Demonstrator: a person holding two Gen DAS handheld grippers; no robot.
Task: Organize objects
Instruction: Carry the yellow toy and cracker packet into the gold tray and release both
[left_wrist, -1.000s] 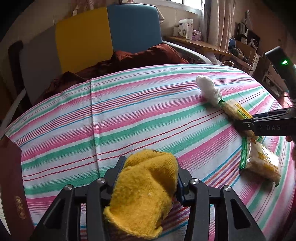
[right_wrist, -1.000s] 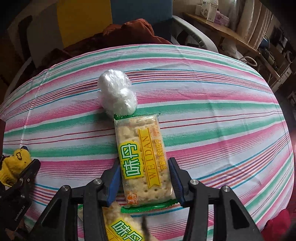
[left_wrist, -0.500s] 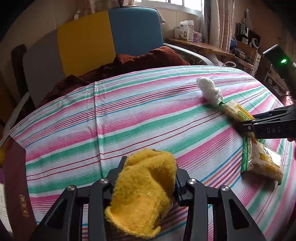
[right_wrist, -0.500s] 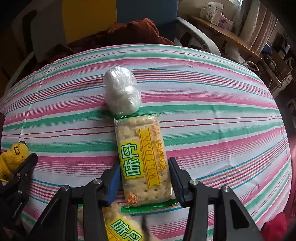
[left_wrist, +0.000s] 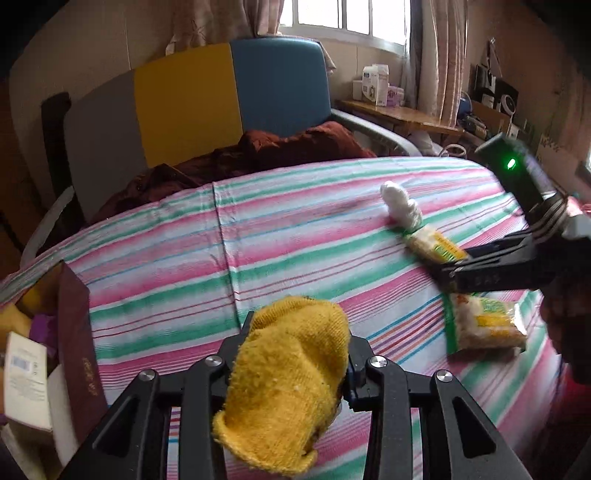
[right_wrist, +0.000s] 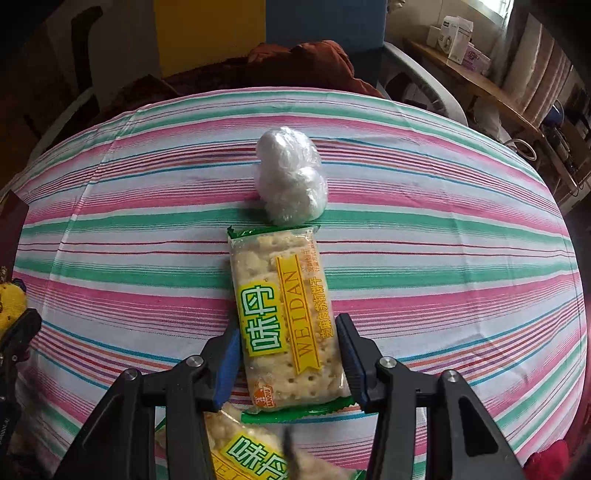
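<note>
A yellow terry cloth (left_wrist: 284, 380) bulges between the fingers of my left gripper (left_wrist: 299, 332), held just above the striped tablecloth (left_wrist: 295, 240). The jaws are closing and their pads press into the cloth. My right gripper (right_wrist: 286, 328) is shut on a cracker packet (right_wrist: 280, 288) that lies flat on the table, one blue pad on each long side. A white plastic-wrapped ball (right_wrist: 290, 181) touches the packet's far end. A second cracker packet (right_wrist: 243, 454) lies under the right gripper's near side; in the left wrist view it is the packet (left_wrist: 484, 325) at the right.
At the table's left edge stands a maroon box (left_wrist: 77, 332) with a white carton and other items beside it. Behind the table is a chair with a grey, yellow and blue back (left_wrist: 229, 92) with a dark red garment (left_wrist: 288, 147) on its seat. A wooden shelf (left_wrist: 399, 114) runs under the window.
My left gripper has risen and pulled back with the yellow cloth, squeezing it tighter; the maroon box has come further into view. The right gripper and its packet have hardly shifted.
</note>
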